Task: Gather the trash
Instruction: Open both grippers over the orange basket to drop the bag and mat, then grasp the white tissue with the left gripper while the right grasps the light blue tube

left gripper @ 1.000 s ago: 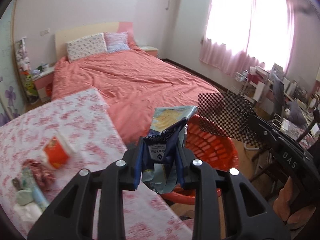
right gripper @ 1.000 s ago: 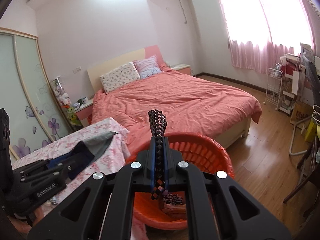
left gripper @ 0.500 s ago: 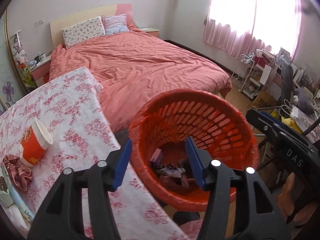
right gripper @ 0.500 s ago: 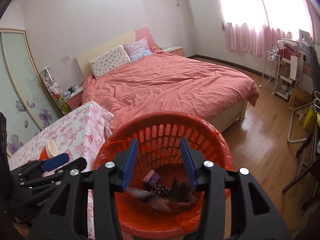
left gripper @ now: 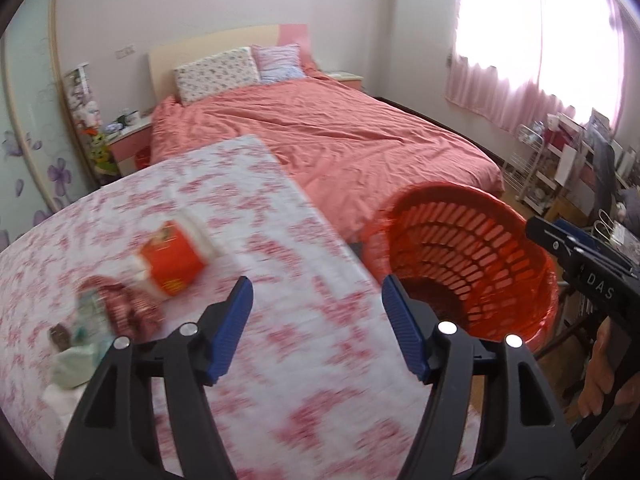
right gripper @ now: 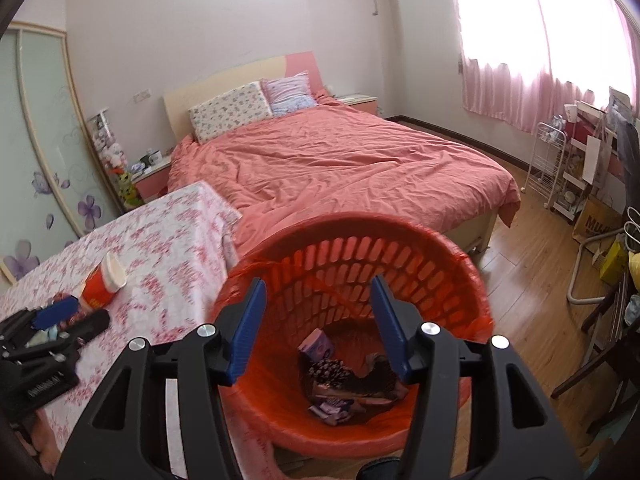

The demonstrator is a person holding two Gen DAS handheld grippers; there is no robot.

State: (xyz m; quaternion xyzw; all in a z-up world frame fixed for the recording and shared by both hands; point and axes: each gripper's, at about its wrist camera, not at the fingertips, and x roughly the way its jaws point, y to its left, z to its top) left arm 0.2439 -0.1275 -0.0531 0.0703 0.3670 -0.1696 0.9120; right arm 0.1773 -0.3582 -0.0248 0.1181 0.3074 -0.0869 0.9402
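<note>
Left hand-held gripper (left gripper: 316, 320): jaws opening, nothing between them, swung away from the red basket (left gripper: 516, 264) to hover over the bench (left gripper: 320, 380) beside it. A second ago, clamped on a crumpled snack packet above the basket rim; packet now gone from the jaws.

Right hand-held gripper (right gripper: 318, 324): jaws opening and empty, poised directly above the basket mouth. A second ago, clenched on a dark checkered wrapper; now released.

Dropped wrappers (right gripper: 348, 384): lying in a loose heap at the bottom of the basket, alongside a small purple packet (right gripper: 318, 346).

Remaining trash, all on the bench left of the basket: tipped red paper cup (left gripper: 176, 260), nearest the basket; red patterned crumpled item (left gripper: 124, 308) just beyond it; pale tissue-like scraps (left gripper: 76, 364) farthest from the basket, blurred and hard to identify.

Reading: both deliveries apparently complete, both tools free. Task judged partly done, with several bench items left. Left tool already turned toward the cup, the likely next pick; rounded, tipped shape liable to roll under a careless pinch.
</note>
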